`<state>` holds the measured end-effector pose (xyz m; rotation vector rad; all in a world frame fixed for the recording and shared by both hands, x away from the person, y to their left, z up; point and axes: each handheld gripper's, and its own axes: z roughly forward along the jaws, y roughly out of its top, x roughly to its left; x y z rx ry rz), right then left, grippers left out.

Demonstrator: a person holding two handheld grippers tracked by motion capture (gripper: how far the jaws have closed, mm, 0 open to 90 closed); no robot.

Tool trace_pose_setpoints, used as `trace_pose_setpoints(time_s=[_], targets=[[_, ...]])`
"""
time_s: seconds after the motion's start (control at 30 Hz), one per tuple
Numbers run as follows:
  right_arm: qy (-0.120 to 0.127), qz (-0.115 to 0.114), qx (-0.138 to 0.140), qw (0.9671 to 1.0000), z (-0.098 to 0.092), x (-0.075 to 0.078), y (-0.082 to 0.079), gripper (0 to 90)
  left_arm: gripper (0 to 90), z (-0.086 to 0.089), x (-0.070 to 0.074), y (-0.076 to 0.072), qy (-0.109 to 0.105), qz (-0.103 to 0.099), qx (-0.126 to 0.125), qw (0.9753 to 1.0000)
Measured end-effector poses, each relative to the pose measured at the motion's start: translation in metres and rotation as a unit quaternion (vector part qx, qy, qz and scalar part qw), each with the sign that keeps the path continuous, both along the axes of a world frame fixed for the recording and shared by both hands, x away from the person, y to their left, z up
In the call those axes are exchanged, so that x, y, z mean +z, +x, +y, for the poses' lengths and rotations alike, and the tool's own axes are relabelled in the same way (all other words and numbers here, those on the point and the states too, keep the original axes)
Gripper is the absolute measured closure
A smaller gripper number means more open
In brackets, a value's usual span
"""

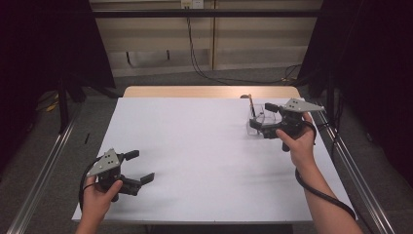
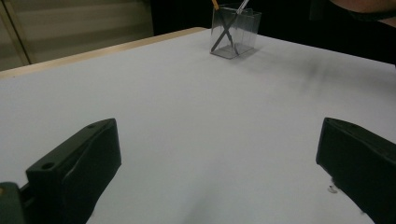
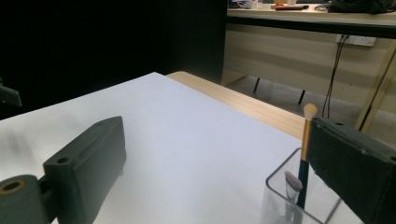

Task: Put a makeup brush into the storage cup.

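1. A clear plastic box (image 1: 257,122) stands on the white table (image 1: 204,156) toward 2 o'clock in the high view, near the far right corner
2. Inside it, the left claw view shows two slim tools leaning crosswise against each other; one is a brush (image 3: 306,149) with a gold-coloured ferrule and a pale tuft, its dark handle going down into the box; the other tool (image 3: 293,183) has a grey tip and sits lower
3. The right claw (image 1: 263,121), held in the person's right hand (image 1: 297,144), is at the box, its jaws spread wide apart; in the right claw view one jaw sits beside the box rim and brush, the other well off over bare table; I cannot tell whether any jaw touches the box
4. The left claw (image 1: 140,167) is at 7 o'clock, near the table's front left corner, held in the left hand (image 1: 97,195), jaws released and wide apart with nothing between them
5. A strip of wood edge (image 1: 209,91) shows beyond the white top at 12 o'clock
6. Around the table: grey floor, dark curtains at 9 and 3 o'clock, a pale wall at 12 with black cables (image 1: 195,53) hanging from a socket
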<state>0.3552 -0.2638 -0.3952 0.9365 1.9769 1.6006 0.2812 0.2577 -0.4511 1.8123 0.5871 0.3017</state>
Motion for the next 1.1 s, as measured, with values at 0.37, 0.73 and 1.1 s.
trace_pose_setpoints(time_s=[0.37,0.73,1.1], targets=[[0.006,-0.004,-0.003,1.0,-0.009,-0.01,-0.014,2.9,0.0,-0.001,0.0,0.003,-0.003,0.001,0.0,1.0],[0.002,-0.002,0.003,1.0,-0.011,-0.02,-0.026,1.4,0.0,0.0,-0.001,0.002,0.003,-0.001,-0.001,1.0],[0.003,-0.001,0.011,0.9999,-0.011,-0.029,-0.038,1.4,0.0,0.001,-0.002,-0.001,0.005,0.002,-0.001,1.0]])
